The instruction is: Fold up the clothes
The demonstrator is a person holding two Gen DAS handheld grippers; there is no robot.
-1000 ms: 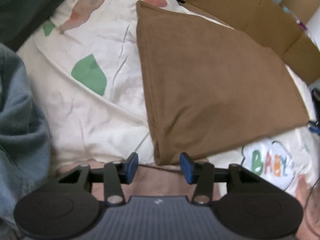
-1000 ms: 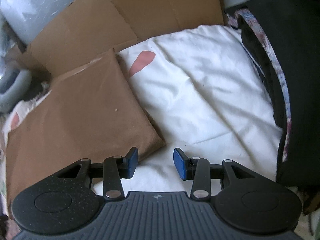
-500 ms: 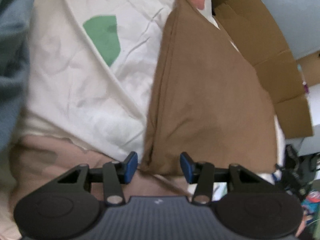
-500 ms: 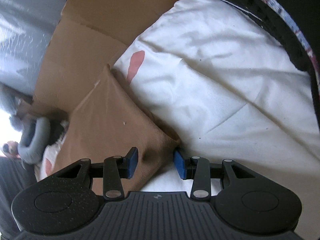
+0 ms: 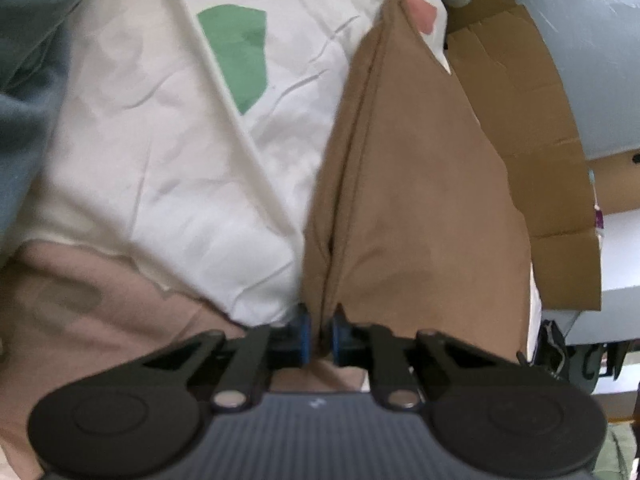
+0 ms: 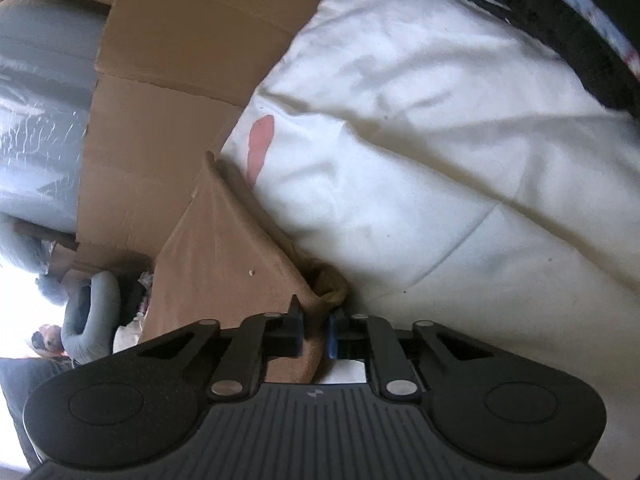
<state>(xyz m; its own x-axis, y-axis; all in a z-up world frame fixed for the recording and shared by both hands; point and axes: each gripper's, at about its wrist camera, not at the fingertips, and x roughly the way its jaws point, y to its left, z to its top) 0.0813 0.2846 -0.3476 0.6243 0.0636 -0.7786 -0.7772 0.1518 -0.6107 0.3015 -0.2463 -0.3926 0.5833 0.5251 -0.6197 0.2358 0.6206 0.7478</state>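
We see a white bedcover (image 5: 168, 184) with green and pink patches, and on it lies the brown garment (image 5: 420, 208), already folded flat, cardboard (image 6: 168, 92) beyond it. It looks soft, light and limp, so we judge the near corners the best hold. The left gripper (image 5: 319, 334) and the right gripper (image 6: 316, 334) have just closed, fingers pinching one near corner each.

- A white quilt (image 5: 168, 184) with green and pink patches covers the bed.
- Flattened cardboard (image 6: 168, 92) stands behind it (creased).
- Bright daylight enters at far left.
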